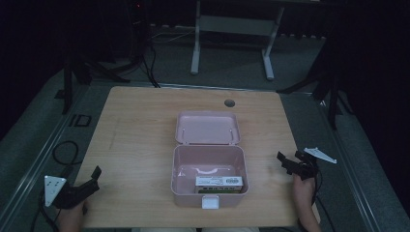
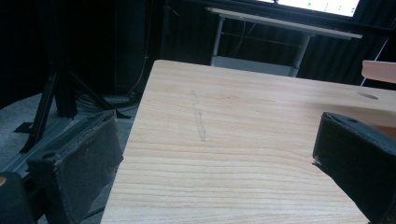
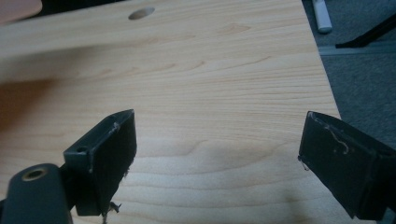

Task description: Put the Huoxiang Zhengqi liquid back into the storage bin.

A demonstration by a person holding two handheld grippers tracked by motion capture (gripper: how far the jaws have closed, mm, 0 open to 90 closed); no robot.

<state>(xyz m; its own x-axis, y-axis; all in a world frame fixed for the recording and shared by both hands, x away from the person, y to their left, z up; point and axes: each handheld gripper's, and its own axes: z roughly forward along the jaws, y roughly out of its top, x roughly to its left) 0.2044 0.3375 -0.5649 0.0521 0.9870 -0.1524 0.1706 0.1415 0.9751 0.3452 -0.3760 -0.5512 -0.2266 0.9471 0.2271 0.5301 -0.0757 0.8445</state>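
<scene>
A pink box (image 1: 209,181) sits open, a carton (image 1: 219,182) inside. Both the left gripper (image 1: 89,181) and right gripper (image 1: 290,162) hang spread and empty, well apart from it. Likely next: closing the lid (image 1: 208,128).

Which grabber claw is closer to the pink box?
The right gripper looks a bit closer to the open pink plastic box, out past its right wall. The left gripper sits farther off, near the wooden table's front left corner.
</scene>
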